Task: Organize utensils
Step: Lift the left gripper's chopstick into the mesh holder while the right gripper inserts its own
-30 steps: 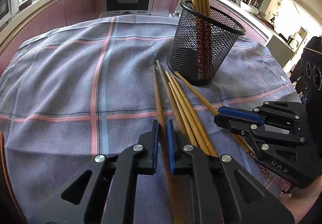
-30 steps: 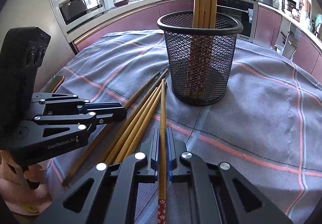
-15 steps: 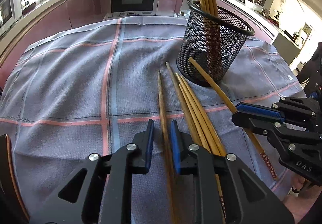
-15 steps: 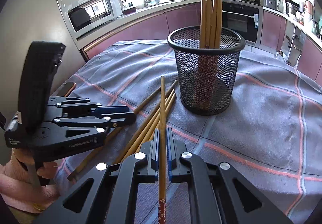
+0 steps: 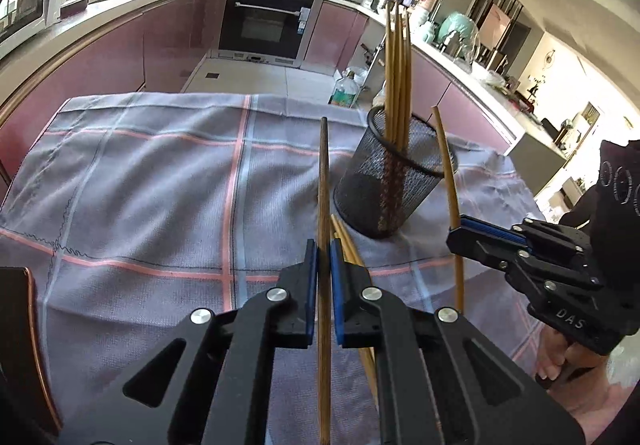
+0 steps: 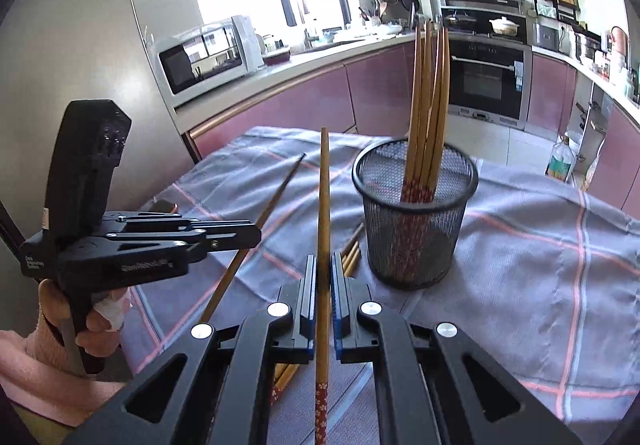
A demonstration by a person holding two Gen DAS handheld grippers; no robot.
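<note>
Both tools are pinching one chopstick each. Left tool (image 5: 324,277) has its blue pads pressed on a dark chopstick (image 5: 323,181), which points up and away, left of the cup (image 5: 394,185). Right tool (image 6: 323,285) holds a lighter chopstick (image 6: 323,205) the same way, also left of the cup in its own view. Each stick is up off the cloth (image 5: 140,185) that covers the bench.

Black and made of mesh, the cup stands upright on the cloth. It already has a bunch of chopsticks (image 6: 430,93) standing in it, tips up. A few loose sticks (image 5: 348,241) lie on the cloth just beside the cup's base, under the tools.

I think the step now is carrying the two picked-up sticks to the cup. Next, each stick needs to go over the cup's rim, tip more upright, and drop in beside the bunch without knocking the cup over. One tool should probably go first so the two do not bump. After that, the loose sticks need picking up.
</note>
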